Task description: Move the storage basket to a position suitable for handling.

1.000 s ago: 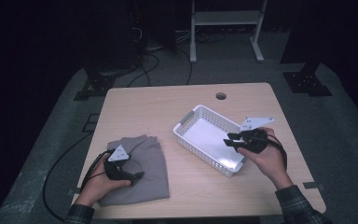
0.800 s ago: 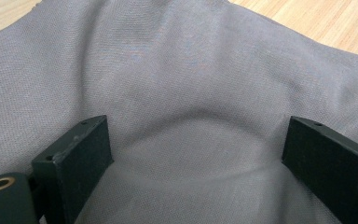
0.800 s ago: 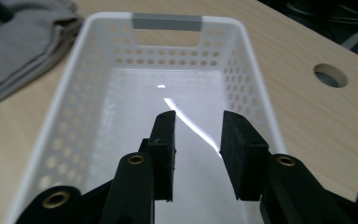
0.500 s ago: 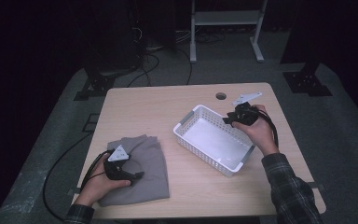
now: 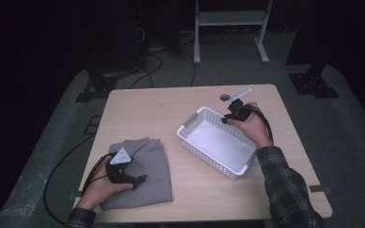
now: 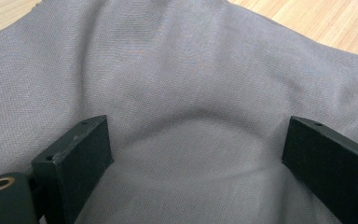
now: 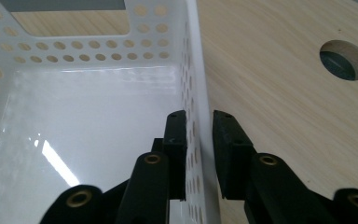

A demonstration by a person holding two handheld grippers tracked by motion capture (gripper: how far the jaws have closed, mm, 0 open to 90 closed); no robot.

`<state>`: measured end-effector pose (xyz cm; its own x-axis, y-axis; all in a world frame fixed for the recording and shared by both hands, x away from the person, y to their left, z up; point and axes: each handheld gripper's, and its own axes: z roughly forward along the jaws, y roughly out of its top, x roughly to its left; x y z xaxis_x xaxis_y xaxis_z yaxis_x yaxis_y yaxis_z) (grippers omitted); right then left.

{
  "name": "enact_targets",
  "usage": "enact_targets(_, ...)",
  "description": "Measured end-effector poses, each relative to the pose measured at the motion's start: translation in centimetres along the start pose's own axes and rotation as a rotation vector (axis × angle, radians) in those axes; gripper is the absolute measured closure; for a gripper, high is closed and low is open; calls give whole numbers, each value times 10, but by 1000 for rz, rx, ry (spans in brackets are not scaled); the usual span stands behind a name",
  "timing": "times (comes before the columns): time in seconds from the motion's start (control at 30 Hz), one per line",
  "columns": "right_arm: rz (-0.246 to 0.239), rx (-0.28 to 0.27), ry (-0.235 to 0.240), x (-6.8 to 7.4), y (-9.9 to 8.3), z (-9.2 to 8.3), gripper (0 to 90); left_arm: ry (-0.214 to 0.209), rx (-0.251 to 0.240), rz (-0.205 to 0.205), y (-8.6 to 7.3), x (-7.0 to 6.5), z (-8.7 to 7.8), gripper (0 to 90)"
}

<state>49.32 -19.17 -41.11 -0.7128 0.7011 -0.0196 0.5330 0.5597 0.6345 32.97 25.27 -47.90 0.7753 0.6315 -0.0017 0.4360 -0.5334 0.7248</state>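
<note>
White basket (image 5: 218, 142) on the right half of the desk (image 5: 147, 109), set askew: long axis running from far-left to near-right, one short end with a grey handle slot pointing toward the far-left corner, the other toward the near-right edge. Open side up, perforated walls, glossy bare floor inside. Right gripper (image 5: 229, 117) at the far long wall, near the basket's far corner, held in the person's right hand (image 5: 252, 126) with cable trailing back along the plaid sleeve. Jaws narrow, just been closing, astride that wall in the right gripper view (image 7: 199, 154): one jaw inside the basket, one outside over the wood, wall between them; inner pad close against the plastic, thin gap at the outer pad, so full pressing contact not certain. Round cable hole (image 5: 225, 97) in the desk just beyond the gripper. Grey cloth (image 5: 145, 175), folded, at the near-left of the desk, well apart from the basket. Left gripper (image 5: 140, 179) resting on the cloth in the left hand (image 5: 102, 183), pointing right; jaws wide apart in the left gripper view (image 6: 196, 154), fabric bulging in a soft ridge between them, nothing pinched.
</note>
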Motion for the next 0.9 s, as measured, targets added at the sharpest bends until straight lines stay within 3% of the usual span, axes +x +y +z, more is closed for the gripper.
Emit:
enact_targets(0.07, -15, 17, -17, 1, 3, 1, 809, 0, -2, 0, 0, 0, 0, 63)
enact_targets(0.2, -18, 26, -8, 0, 3, 1, 821, 0, -3, 0, 0, 0, 0, 63)
enact_targets(0.47, 11, 41, -5, -6, -6, -8, 841, 1, -2, -1, 0, 0, 0, 63)
enact_targets(0.77, 94, 34, -37, -21, -36, -32, 843, 0, -2, -2, 0, 0, 0, 64)
enact_targets(0.9, 136, 29, -76, -26, -53, -44, 843, 0, -1, -2, 0, 0, 0, 63)
